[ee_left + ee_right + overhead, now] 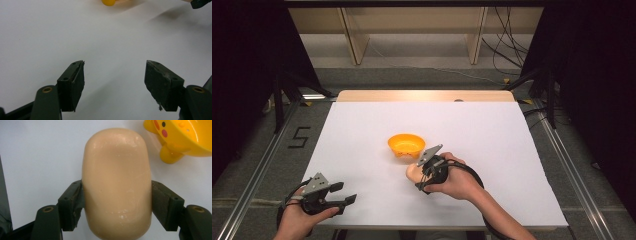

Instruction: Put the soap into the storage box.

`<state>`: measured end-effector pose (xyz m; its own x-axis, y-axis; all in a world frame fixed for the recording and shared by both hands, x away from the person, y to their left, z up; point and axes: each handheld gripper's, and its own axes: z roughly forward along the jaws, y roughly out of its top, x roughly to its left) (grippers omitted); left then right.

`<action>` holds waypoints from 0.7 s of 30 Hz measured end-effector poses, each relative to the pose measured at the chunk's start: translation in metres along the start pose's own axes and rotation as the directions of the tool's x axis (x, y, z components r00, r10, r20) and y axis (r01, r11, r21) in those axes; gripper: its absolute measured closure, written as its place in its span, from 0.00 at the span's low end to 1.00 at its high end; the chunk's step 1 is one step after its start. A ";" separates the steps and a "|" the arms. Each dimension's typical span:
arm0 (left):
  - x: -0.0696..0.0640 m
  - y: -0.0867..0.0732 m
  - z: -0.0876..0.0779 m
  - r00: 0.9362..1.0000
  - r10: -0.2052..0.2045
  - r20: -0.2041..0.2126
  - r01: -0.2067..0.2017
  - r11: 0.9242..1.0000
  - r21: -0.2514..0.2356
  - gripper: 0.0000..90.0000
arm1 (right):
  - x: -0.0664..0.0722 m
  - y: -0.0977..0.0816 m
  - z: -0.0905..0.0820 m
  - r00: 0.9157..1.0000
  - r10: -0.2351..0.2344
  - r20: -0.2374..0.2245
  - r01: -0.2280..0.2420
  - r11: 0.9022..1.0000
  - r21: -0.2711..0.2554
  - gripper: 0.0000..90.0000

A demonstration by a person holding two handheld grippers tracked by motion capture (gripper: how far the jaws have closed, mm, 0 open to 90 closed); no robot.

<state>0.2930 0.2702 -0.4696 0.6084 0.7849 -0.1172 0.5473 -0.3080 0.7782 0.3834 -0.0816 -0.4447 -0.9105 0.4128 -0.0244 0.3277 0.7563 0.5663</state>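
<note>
Peach-coloured soap bar clamped near the yellow bowl, spare gripper idle at the near left.

At the near-left corner of the white bench [362,125], left hand-held gripper [343,194] resting with jaws spread wide and nothing between them, well apart from everything else. Toward the middle, right hand-held gripper [117,202] closed on the soap bar [117,185], pads pressing its two long sides, long axis running straight out along the jaws, rounded end pointing away. Just beyond and to the right of that end, yellow bowl [406,145] with small feet and a painted face, near but apart from the bar; probably the next destination, with the right hand far nearer.
</note>
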 end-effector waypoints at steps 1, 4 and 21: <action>0.000 0.000 0.000 1.000 0.000 0.000 0.000 1.000 0.000 0.36 | 0.000 0.000 -0.001 1.000 0.013 0.002 -0.013 1.000 -0.001 0.37; 0.000 0.000 0.000 1.000 -0.001 0.000 0.001 1.000 -0.001 0.36 | -0.001 0.002 -0.002 1.000 0.014 0.004 -0.014 1.000 -0.004 0.37; 0.002 0.001 -0.002 1.000 0.030 0.003 -0.030 1.000 0.010 0.36 | -0.006 0.010 -0.007 0.999 0.021 0.028 -0.021 1.000 -0.016 0.37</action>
<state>0.2934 0.2729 -0.4677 0.6263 0.7737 -0.0958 0.5346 -0.3367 0.7752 0.3901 -0.0799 -0.4336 -0.8959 0.4429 -0.0358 0.3424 0.7393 0.5799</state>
